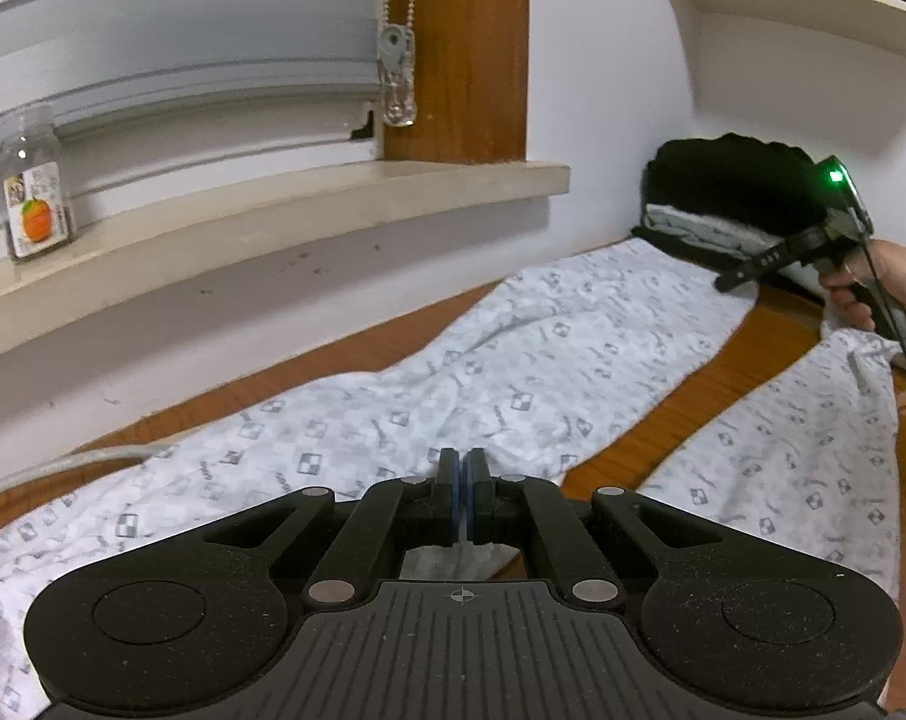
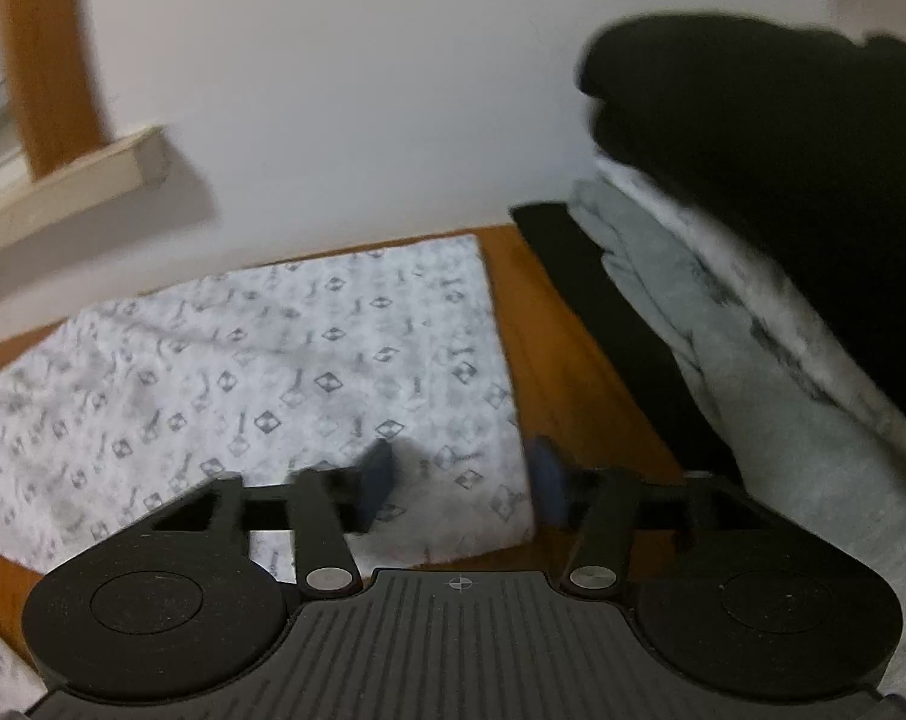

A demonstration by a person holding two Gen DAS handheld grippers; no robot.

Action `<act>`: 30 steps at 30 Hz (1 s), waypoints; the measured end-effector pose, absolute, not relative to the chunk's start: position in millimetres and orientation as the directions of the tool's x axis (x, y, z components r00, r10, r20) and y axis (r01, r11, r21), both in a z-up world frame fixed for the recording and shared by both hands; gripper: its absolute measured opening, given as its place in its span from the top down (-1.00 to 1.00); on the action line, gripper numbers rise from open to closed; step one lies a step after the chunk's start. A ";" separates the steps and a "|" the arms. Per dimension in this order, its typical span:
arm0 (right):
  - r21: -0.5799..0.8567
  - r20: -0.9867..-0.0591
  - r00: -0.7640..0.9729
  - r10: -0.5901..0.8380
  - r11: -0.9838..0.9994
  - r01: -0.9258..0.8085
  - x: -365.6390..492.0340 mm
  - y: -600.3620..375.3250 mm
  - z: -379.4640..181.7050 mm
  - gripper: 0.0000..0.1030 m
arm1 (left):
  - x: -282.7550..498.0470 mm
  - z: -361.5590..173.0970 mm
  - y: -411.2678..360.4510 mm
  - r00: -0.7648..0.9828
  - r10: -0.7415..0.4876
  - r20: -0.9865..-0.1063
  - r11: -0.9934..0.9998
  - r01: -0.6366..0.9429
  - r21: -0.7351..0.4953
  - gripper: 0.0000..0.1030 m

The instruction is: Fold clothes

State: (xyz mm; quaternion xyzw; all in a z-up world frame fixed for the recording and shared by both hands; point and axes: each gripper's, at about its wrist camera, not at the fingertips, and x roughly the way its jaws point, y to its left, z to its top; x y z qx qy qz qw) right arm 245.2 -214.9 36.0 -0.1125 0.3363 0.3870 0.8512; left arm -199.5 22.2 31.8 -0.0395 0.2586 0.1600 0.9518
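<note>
White patterned trousers (image 1: 513, 384) lie spread on the wooden table (image 1: 735, 372), with the two legs running toward the far right. My left gripper (image 1: 462, 495) sits low at the near end of the cloth, its blue pads pressed together with a fold of the fabric pinched under them. A hand holds my right gripper (image 1: 729, 282) over the far leg end. In the blurred right wrist view, the right gripper (image 2: 462, 480) stands open above the hem corner of the trousers (image 2: 261, 360), its pads not pressing the cloth.
A stack of folded clothes (image 2: 753, 210), black on top, stands against the wall at the table's far right. A window sill (image 1: 309, 210) carries a small bottle (image 1: 33, 192) at left. A blind cord (image 1: 398, 78) hangs by the wooden frame, and a shelf (image 1: 813, 6) is overhead.
</note>
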 end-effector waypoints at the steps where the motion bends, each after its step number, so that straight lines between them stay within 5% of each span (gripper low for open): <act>1: 0.065 -0.653 0.472 0.592 0.665 -0.744 244.2 -213.1 36.3 0.76 | -200.2 33.2 21.6 0.817 0.281 -0.504 0.946 -0.323 0.004 0.96; 7: -0.058 -0.512 0.661 0.548 0.747 -0.663 241.4 -229.2 80.5 0.79 | -192.1 44.3 -11.3 0.833 0.160 -0.529 0.978 -0.208 -0.031 0.96; 13: -0.161 -0.575 0.675 0.461 0.746 -0.646 232.0 -231.0 63.0 0.50 | -186.2 46.2 -28.4 0.822 0.155 -0.548 0.982 -0.187 -0.002 0.91; 19: -0.019 -0.576 0.500 0.647 0.600 -0.799 189.3 -207.4 57.0 0.17 | -191.4 55.1 -16.3 0.824 0.198 -0.531 0.972 -0.236 -0.003 0.91; 23: -0.016 -0.597 0.422 0.682 0.516 -0.856 160.4 -182.4 44.7 0.12 | -197.3 63.4 -2.6 0.820 0.239 -0.520 0.961 -0.276 0.008 0.91; 25: -0.018 -0.604 0.400 0.689 0.490 -0.871 152.4 -172.5 37.5 0.10 | -202.8 66.1 10.8 0.807 0.276 -0.522 0.950 -0.313 0.017 0.60; 29: -0.057 -0.597 0.401 0.695 0.462 -0.885 142.5 -162.5 25.7 0.00 | -229.9 71.2 46.6 0.766 0.357 -0.534 0.910 -0.415 0.013 0.36; 30: -0.065 -0.595 0.404 0.695 0.459 -0.886 142.0 -162.3 23.6 0.00 | -238.5 73.1 55.2 0.756 0.376 -0.537 0.897 -0.441 0.008 0.17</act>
